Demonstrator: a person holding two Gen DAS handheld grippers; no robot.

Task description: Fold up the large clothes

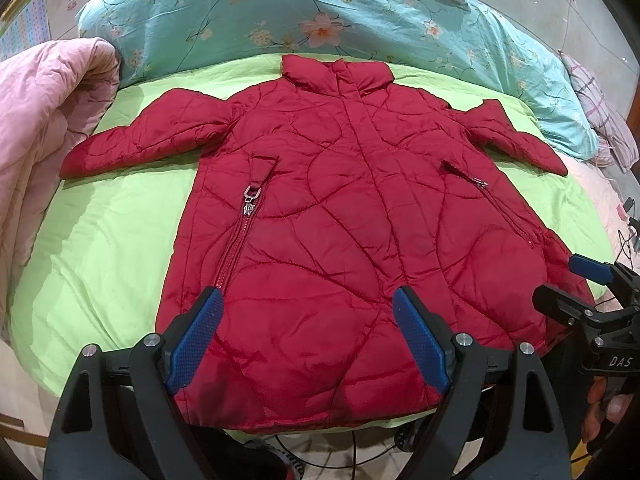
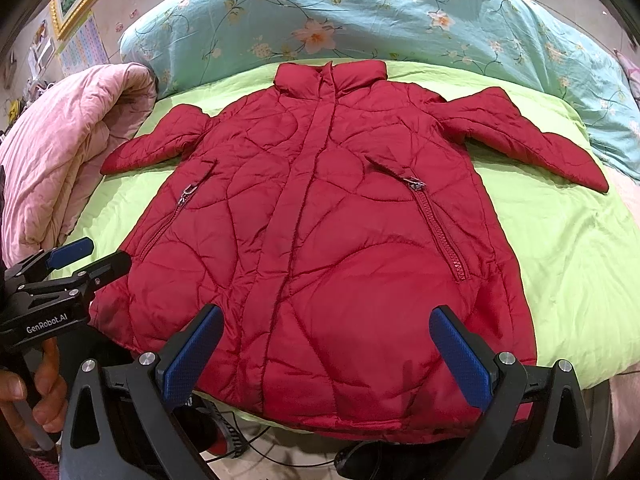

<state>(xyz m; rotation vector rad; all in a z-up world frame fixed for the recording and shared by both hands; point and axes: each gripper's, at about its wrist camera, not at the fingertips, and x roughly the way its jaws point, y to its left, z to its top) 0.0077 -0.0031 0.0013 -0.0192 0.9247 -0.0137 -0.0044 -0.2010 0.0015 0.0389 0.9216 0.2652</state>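
Note:
A red quilted jacket (image 1: 340,220) lies flat, front up, on a green sheet (image 1: 112,240), collar far, hem near, both sleeves spread out. It also shows in the right wrist view (image 2: 320,240). My left gripper (image 1: 308,332) is open and empty, hovering above the hem. My right gripper (image 2: 326,348) is open and empty, also above the hem; it shows at the right edge of the left wrist view (image 1: 568,284). The left gripper shows at the left edge of the right wrist view (image 2: 92,258), beside the jacket's left hem corner.
A pink quilt (image 1: 44,120) is bunched at the left of the bed. A teal floral duvet (image 1: 320,12) lies behind the jacket's collar. Cables and dark objects (image 2: 248,444) lie on the floor below the near bed edge.

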